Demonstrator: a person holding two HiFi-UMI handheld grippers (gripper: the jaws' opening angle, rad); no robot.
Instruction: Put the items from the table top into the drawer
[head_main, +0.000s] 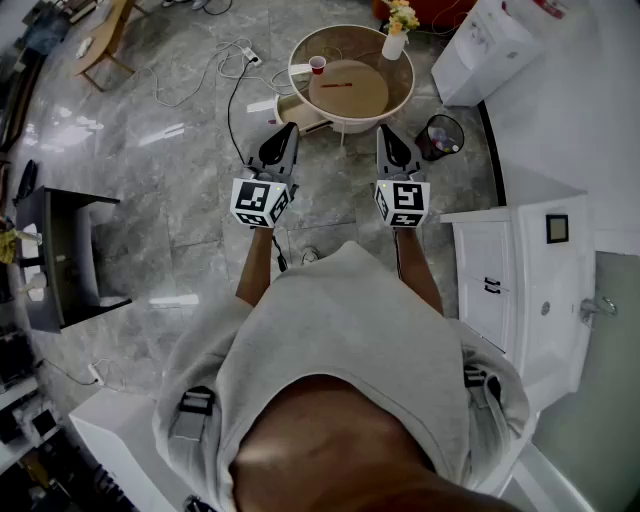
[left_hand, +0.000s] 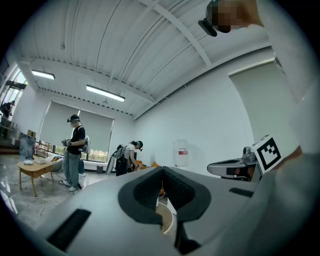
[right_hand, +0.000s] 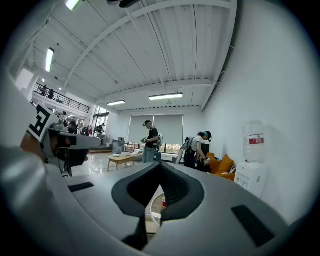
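Observation:
A round wooden table (head_main: 300, 75) stands on the floor ahead of me in the head view. On it are a small red cup (head_main: 318, 65), a white vase with flowers (head_main: 396, 40) and a thin red stick-like item (head_main: 338, 85). A drawer (head_main: 298, 110) juts out at the table's near left side. My left gripper (head_main: 287, 128) and right gripper (head_main: 385, 130) are held level, side by side, short of the table, both shut and empty. In the left gripper view the left gripper (left_hand: 162, 169) has its jaw tips together. Below the right gripper (right_hand: 160, 164), the red cup (right_hand: 163, 201) shows.
A black waste bin (head_main: 443, 135) and a white water dispenser (head_main: 490, 45) stand right of the table. White cabinets (head_main: 520, 260) line the right side. Cables (head_main: 215, 70) lie on the grey floor at left, with a dark desk (head_main: 60, 260) farther left. Two people (right_hand: 150, 142) stand across the room.

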